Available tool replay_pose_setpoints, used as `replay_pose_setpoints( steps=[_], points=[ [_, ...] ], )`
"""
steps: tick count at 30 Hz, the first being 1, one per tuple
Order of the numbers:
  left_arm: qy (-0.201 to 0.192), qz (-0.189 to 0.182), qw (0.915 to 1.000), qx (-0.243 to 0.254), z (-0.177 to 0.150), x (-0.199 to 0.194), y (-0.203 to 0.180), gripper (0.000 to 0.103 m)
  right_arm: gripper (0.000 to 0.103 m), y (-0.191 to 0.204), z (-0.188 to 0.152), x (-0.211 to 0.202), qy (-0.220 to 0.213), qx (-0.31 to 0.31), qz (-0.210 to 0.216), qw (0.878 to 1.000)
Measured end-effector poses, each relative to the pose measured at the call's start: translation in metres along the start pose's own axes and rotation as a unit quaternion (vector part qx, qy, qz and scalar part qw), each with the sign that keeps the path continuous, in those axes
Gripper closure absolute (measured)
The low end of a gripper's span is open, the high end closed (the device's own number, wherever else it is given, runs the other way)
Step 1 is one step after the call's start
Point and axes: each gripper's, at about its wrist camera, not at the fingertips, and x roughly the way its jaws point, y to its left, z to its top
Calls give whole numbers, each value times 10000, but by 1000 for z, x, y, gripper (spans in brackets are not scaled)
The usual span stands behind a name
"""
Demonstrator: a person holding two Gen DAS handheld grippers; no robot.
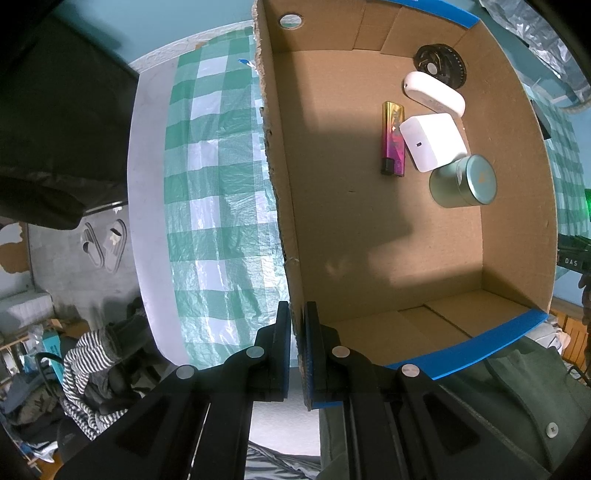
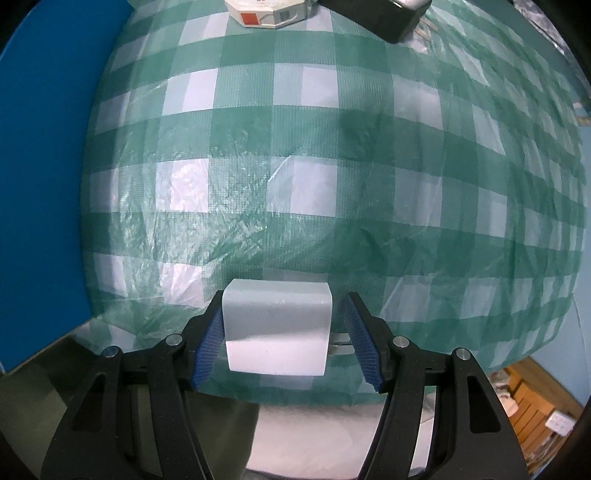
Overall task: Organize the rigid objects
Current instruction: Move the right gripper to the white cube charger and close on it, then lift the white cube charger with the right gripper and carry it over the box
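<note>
My left gripper (image 1: 297,308) is shut on the near-left wall of an open cardboard box (image 1: 280,206) with blue edging. Inside the box lie a black round disc (image 1: 439,66), a white oval case (image 1: 434,92), a gold-and-pink lighter (image 1: 393,138), a white plug block (image 1: 432,140) and a green round tin (image 1: 463,181). In the right wrist view my right gripper (image 2: 285,300) points down, open, over the checked cloth. A white charger block (image 2: 275,328) stands between its jaws; its metal prongs (image 2: 340,343) face the right pad, with a gap there.
A green-and-white checked tablecloth (image 2: 332,166) covers the table. A white octagonal box with a red label (image 2: 266,13) and a black object (image 2: 391,18) sit at the far edge. A blue surface (image 2: 40,184) rises at the left. Slippers (image 1: 103,243) lie on the floor.
</note>
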Motion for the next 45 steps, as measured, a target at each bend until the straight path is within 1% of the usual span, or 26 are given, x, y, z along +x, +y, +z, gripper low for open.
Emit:
replay_pose_setpoints(
  steps=[2,6,10,16,20,30,37,45],
  points=[
    [4,9,10000,10,0,0,0,96,40,1,-2,1,4,11,-25,10000],
    [7,6,10000,1,0,0,-1,96,53,16,-1,-1,0,-5,-110,9999],
    [6,5,10000,4,0,0,0,96,54,25,-2,1,42,-31,-188,9998],
    [3,-4,10000,-1,0,0,-1,96,54,21,7,-13,47,80,-1,10000],
    [5,-6,10000,2,0,0,-1,96,54,27,12,-23,26,26,49,10000],
    [15,-13,10000,-14,0,1,-1,96,54,41,34,-56,-60,-264,47,9996],
    [10,-15,10000,-14,1,1,-1,96,54,44,53,-91,-169,-440,13,9989],
    [-31,-35,10000,-73,3,-1,1,96,54,60,74,-123,-281,-770,-1,9966]
  ],
)
